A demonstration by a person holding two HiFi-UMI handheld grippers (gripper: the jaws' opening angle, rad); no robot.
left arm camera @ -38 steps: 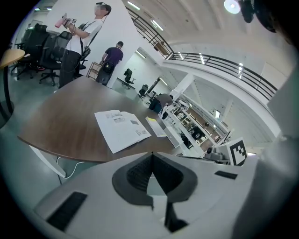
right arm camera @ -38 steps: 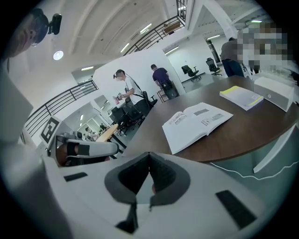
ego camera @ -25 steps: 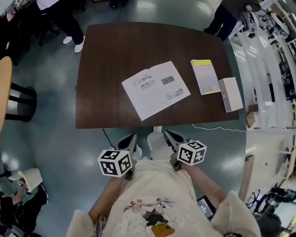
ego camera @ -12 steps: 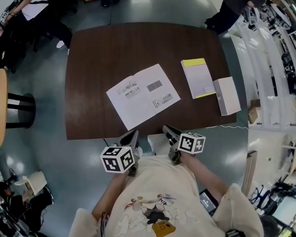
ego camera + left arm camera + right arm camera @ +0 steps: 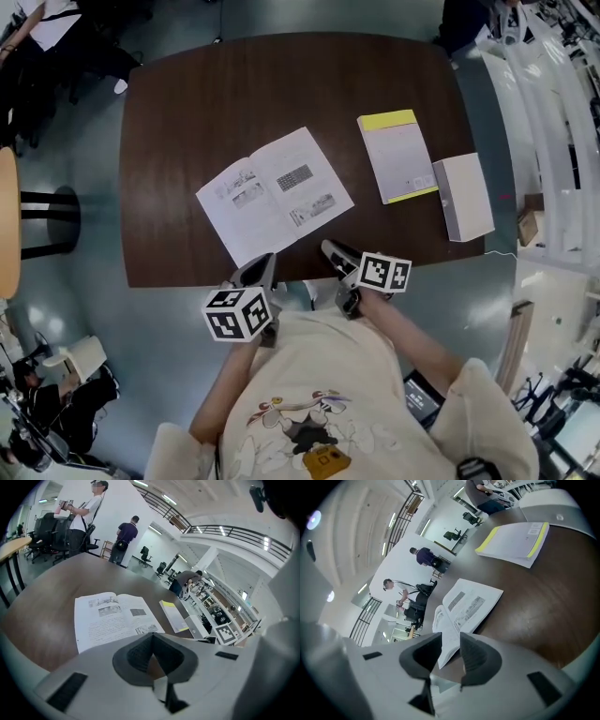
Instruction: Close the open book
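Scene: seen from above, a person stands at the near edge of a dark brown table (image 5: 281, 84), holding a pair of tongs in each hand.
Task's thing: the open book (image 5: 275, 195) lies flat on the table, pages up, left of the table's middle and close to its near edge.
Book's long axis: the two-page spread runs on a slant, from the table's near-left toward its far-right; the spine crosses it, its near end pointing at the gap between the two hands.
Left tongs (image 5: 253, 272): tips pressed together, nothing between them. They sit at the table's near edge, right at the near corner of the book's left page.
Right tongs (image 5: 336, 255): narrowly apart, having just been opening, with nothing gripped. The book's page edge shows through the gap but lies beyond the tips.
Direction to book: ahead of both tongs, toward the table's far side; the left page fronts the left tongs, the right page the right tongs.
Nearer hand: both are close; the left looks marginally nearer.
Likely next move: a parted tip sliding under one page's outer edge to fold it over the spine.
Also on the table: a yellow-edged booklet (image 5: 398, 155) and a white box (image 5: 462, 197), toward its right side.
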